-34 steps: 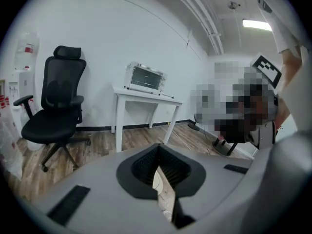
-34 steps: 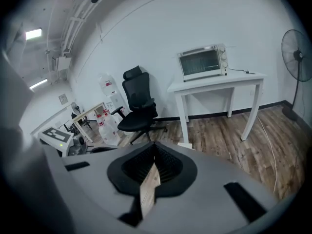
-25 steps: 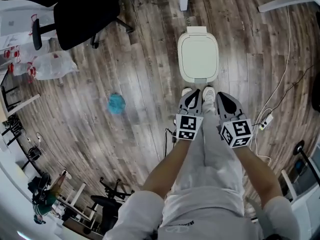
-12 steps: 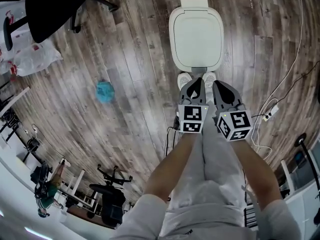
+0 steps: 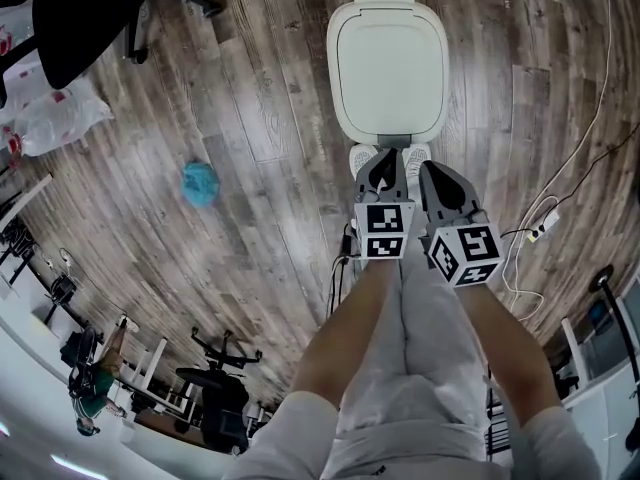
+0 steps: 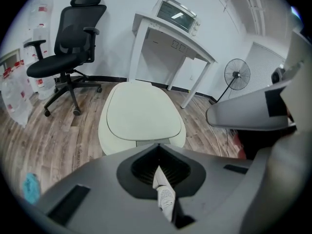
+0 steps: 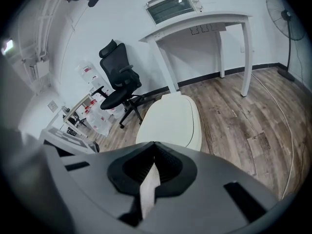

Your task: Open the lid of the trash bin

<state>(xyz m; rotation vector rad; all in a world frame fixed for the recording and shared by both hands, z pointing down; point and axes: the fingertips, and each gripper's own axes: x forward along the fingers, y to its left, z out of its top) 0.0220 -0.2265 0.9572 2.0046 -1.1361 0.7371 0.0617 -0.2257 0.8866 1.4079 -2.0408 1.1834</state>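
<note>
The wooden floor (image 5: pixel 250 118) has slid back under the camera over the last second. The black office chair (image 5: pixel 90 18) and the plastic bag (image 5: pixel 55 118) have drifted toward the left edge of the head view. The person has walked forward, and nothing else in the room has been shifted.

The trash bin (image 5: pixel 388 63) now shows larger and nearer than it did a second ago. It stands on the floor straight ahead of the person, and its pale lid (image 5: pixel 388 28) lies flat and shut. A grey tab (image 5: pixel 392 140) sits at the near edge of the lid; whether it is a pedal or a catch cannot be told.

The left tongs (image 5: pixel 383 166) and the right tongs (image 5: pixel 432 173) are held side by side above the person's legs, just short of the bin's near edge and apart from it. In each gripper view the tips meet, so both are clenched on nothing. Only the person's own shoe shows through the hollow behind the tips.

The two white shoes (image 5: pixel 366 155) have come up to the foot of the bin.

The approach looks done, but the opening has not yet begun. The lid is within reach and untouched.

The small blue thing (image 5: pixel 199 183) lies well off to the left.
</note>
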